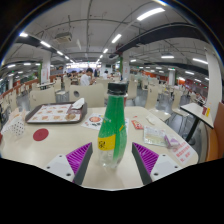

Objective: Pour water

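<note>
Gripper view puts the green bottle (112,128) straight ahead of me, standing upright between the two fingers of my tongs (112,158). It is translucent green plastic with a darker green cap on top and a yellow label low on its side. Its lower body sits right between the purple pads (78,156), one at each side. The pads lie very close against the bottle, but I cannot tell whether both truly press on it or whether a thin gap remains, so I leave the grip undecided. The bottle's base is hidden down between my fingers, so I cannot see whether it stands on the worktop (50,140) or hangs clear of it.

Around the bottle the pale worktop spreads out to both sides. To the left of it, well apart, lies a red round disc (40,134), and beyond that a dark tray (55,114) carrying small things too little to make out. Just left of the bottle's shoulder a white paper (95,121) with red print lies flat. To the right, clear plastic packets (160,137) lie on the surface, near the bottle but not touching it.

Beyond the worktop a large hall stretches away, with more tables and long ceiling lights (150,14) overhead.
</note>
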Demonstrator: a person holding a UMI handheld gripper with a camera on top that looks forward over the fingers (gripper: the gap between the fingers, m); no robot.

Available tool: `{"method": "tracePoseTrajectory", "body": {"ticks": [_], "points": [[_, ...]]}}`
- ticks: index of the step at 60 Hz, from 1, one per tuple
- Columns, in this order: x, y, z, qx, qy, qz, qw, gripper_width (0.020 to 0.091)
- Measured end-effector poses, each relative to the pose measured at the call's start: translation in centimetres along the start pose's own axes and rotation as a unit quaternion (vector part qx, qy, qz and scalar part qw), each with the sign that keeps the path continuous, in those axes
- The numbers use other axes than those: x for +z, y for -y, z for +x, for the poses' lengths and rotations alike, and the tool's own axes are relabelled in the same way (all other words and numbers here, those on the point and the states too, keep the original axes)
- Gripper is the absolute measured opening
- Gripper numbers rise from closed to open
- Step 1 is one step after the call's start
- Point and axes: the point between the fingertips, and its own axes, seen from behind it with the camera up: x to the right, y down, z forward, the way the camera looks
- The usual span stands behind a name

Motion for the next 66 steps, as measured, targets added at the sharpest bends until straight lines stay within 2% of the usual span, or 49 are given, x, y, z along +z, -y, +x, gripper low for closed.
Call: {"method": "tracePoseTrajectory", "body": {"ticks": [4, 5, 6, 7, 8, 9, 14, 18, 24, 30, 34, 45, 52, 57, 62, 66], "points": [[2.2, 1.4, -0.2, 0.001, 0.013, 0.031, 0.999, 0.0797], [2.7, 1.8, -0.4, 0.000, 0.017, 0.041, 0.999, 0.0775], [3.2, 2.2, -0.6, -0.003, 0.020, 0.050, 0.999, 0.0741], [3.6, 2.5, -0.6, -0.007, 0.020, 0.057, 0.998, 0.0667], [4.1, 2.6, -0.3, -0.012, 0.012, 0.059, 0.998, 0.0552], [4.4, 2.6, -0.2, -0.018, 0.008, 0.061, 0.998, 0.0516], [5.1, 3.6, -0.5, -0.030, 0.003, 0.092, 0.995, 0.0492], [5.4, 3.8, -1.0, -0.023, 0.013, 0.095, 0.995, 0.0464], [5.9, 3.8, -1.7, -0.024, 0.028, 0.067, 0.997, 0.0380], [6.4, 4.0, -3.0, -0.028, 0.038, 0.033, 0.998, 0.0367], [5.5, 6.3, -5.1, -0.037, 0.054, 0.040, 0.997, 0.0367], [2.4, 14.7, -13.8, -0.210, 0.015, 0.080, 0.974, 0.0365], [1.0, 17.5, -21.6, -0.444, -0.024, 0.098, 0.890, 0.0365], [2.2, 16.2, -26.9, -0.606, -0.045, 0.088, 0.789, 0.0364], [2.9, 14.2, -30.0, -0.712, -0.050, 0.067, 0.697, 0.0364], [3.6, 14.3, -31.1, -0.781, -0.078, 0.057, 0.617, 0.0364]]}}
